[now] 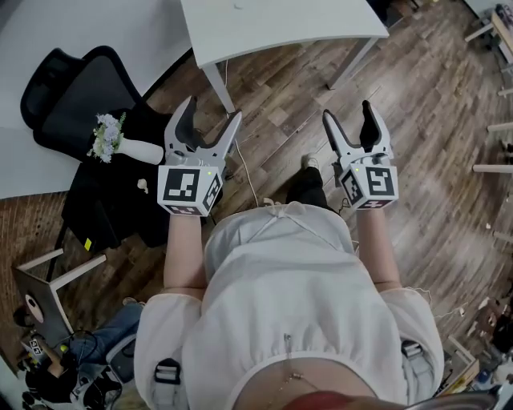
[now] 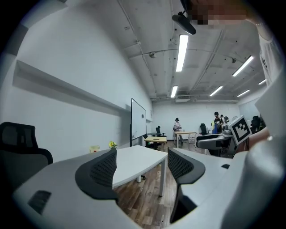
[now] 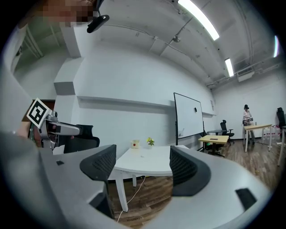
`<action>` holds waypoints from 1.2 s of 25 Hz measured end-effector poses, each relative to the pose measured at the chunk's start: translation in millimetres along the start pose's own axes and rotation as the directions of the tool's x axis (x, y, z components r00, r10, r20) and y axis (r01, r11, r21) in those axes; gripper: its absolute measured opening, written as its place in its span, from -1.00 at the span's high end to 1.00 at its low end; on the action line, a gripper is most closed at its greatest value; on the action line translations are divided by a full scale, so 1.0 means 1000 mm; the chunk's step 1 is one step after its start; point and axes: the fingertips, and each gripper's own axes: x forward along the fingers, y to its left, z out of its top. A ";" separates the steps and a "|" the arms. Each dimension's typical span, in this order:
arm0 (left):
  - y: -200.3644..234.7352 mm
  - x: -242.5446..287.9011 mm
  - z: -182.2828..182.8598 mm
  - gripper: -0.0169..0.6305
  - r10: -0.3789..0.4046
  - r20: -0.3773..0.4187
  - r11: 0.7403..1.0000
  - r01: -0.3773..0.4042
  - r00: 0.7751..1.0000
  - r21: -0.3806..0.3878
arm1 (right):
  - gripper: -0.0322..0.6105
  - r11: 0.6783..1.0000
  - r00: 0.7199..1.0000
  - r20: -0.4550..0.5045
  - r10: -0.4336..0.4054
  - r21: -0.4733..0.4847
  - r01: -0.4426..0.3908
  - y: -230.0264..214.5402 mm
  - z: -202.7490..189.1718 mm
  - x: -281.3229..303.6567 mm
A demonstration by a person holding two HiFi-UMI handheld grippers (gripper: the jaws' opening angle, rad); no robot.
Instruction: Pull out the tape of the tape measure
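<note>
A wood-plank floor [image 1: 417,104] runs under a white table [image 1: 272,24] with white legs. A black chair [image 1: 80,96] stands near it. The walls [image 2: 67,89] are plain white, with a whiteboard [image 2: 137,118] against one. Strip lights [image 2: 182,53] shine along the grey ceiling [image 2: 143,36]. Far down the room stand wooden desks [image 2: 184,133] and office chairs [image 2: 158,131]. A pale cable [image 1: 248,180] trails over the floor.

The wooden floor [image 1: 280,96] ahead is free; a white table [image 1: 272,24] stands beyond it, a black chair [image 1: 76,96] blocks the left side
</note>
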 end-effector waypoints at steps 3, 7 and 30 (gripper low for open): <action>0.004 0.037 0.003 -0.15 0.084 -0.006 0.996 -0.084 0.996 0.008 | -0.26 0.998 0.998 0.008 0.069 0.011 -0.069 -0.038 0.002 0.044; 0.003 0.094 0.015 -0.15 0.187 -0.007 0.982 -0.187 0.982 0.000 | -0.26 0.988 0.988 0.009 0.153 0.006 -0.153 -0.096 0.015 0.102; 0.043 0.303 -0.033 -0.15 0.346 -0.189 0.938 -0.342 0.919 0.059 | -0.26 0.917 0.911 -0.108 0.399 0.026 -0.398 -0.217 -0.008 0.314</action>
